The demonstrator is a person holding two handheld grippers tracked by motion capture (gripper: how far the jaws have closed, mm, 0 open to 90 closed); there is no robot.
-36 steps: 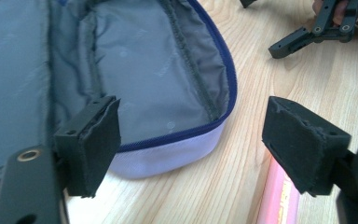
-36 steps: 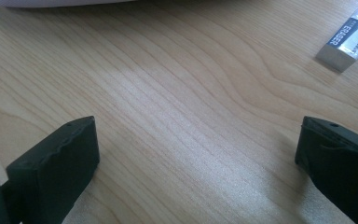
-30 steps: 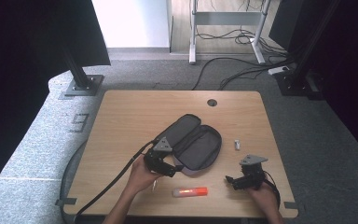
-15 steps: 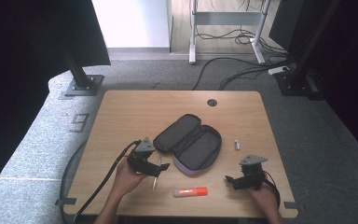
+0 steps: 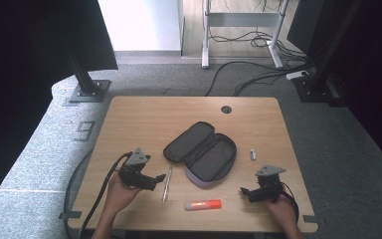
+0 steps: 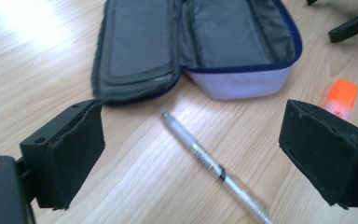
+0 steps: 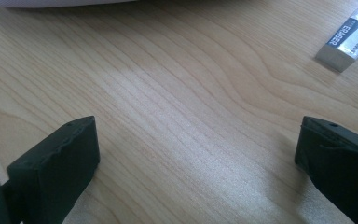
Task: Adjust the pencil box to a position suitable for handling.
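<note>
An open dark pencil case (image 5: 201, 154) with a pale lilac outside lies in the middle of the wooden table (image 5: 144, 119). A silver pen (image 5: 167, 184) lies on the wood to its left, and an orange highlighter (image 5: 203, 204) sits near the front edge. My left gripper (image 5: 155, 180) points at the pen from the left. Its jaws have just been opening and now stand wide. In the left gripper view the pen (image 6: 214, 165) lies loose between them on the table, with the case (image 6: 196, 46) beyond. My right gripper (image 5: 246, 191) stands open at the front right over bare wood (image 7: 196, 140).
A small white eraser (image 5: 252, 154) lies right of the case, also seen as the eraser (image 7: 349, 39) ahead of the right jaws. A cable hole (image 5: 226, 109) sits near the table's far edge. Black stands and floor cables surround the table.
My left gripper has drawn back to the left, away from the pencil case, and the pen now lies on the table in front of it. The right gripper has stayed put.
</note>
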